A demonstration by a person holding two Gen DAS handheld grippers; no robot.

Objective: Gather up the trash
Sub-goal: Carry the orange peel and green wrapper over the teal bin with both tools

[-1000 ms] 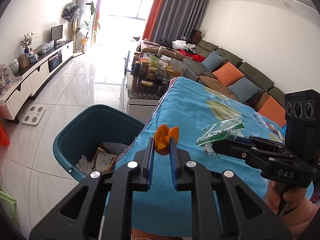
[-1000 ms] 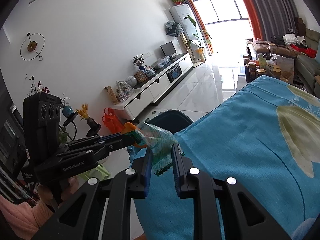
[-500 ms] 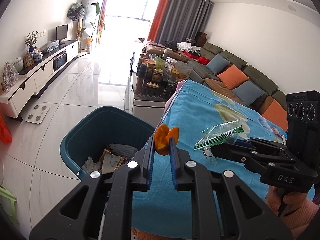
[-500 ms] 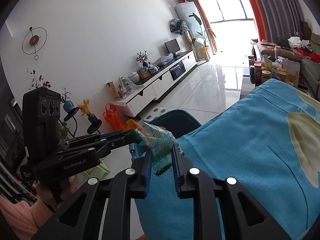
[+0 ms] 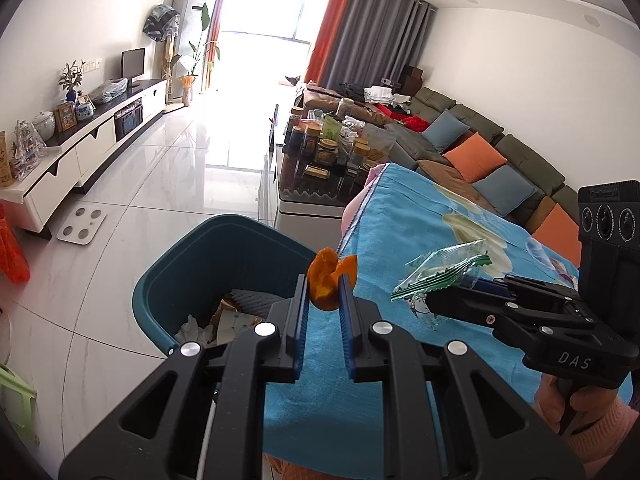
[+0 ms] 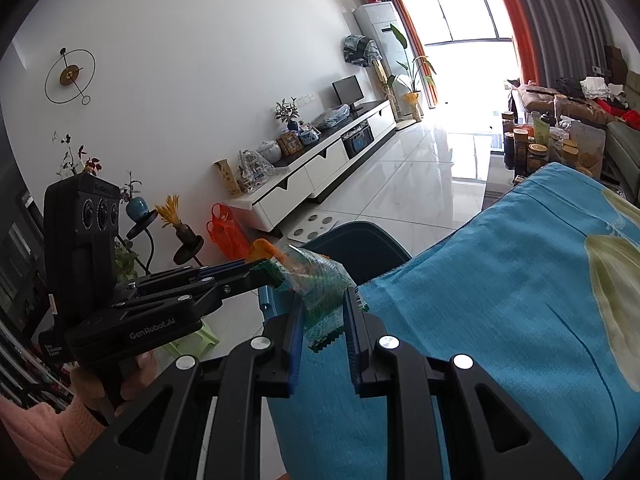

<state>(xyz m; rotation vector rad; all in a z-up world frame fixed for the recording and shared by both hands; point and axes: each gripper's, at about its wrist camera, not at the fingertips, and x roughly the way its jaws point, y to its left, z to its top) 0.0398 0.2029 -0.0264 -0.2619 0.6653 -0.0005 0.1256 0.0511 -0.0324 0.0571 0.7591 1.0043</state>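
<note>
- Left gripper (image 5: 323, 292): clenched on a curled piece of orange peel (image 5: 326, 280), which stands up between the blue pads. It hangs over the near edge of the blue tablecloth (image 5: 404, 236), just beside the bin's rim.
- Right gripper (image 6: 323, 308): clamped on a crinkled clear-and-green wrapper (image 6: 320, 284); in the left wrist view the wrapper's long axis runs roughly level, sticking out past the fingertips.
- Teal bin (image 5: 180, 276): stands on the floor against the table edge, open-topped, already holding paper and tissue scraps.
- Key relation: the bin mouth lies below and to the left of both loads. The left gripper is nearer, its peel almost over the rim; the right gripper's wrapper hangs over the cloth, farther from the opening.
- Judgement: a short leftward carry should bring the peel over the mouth first; the wrapper needs a longer sideways move.
- Risk: a light wrapper may cling to a pad or drift onto the cloth.
</note>
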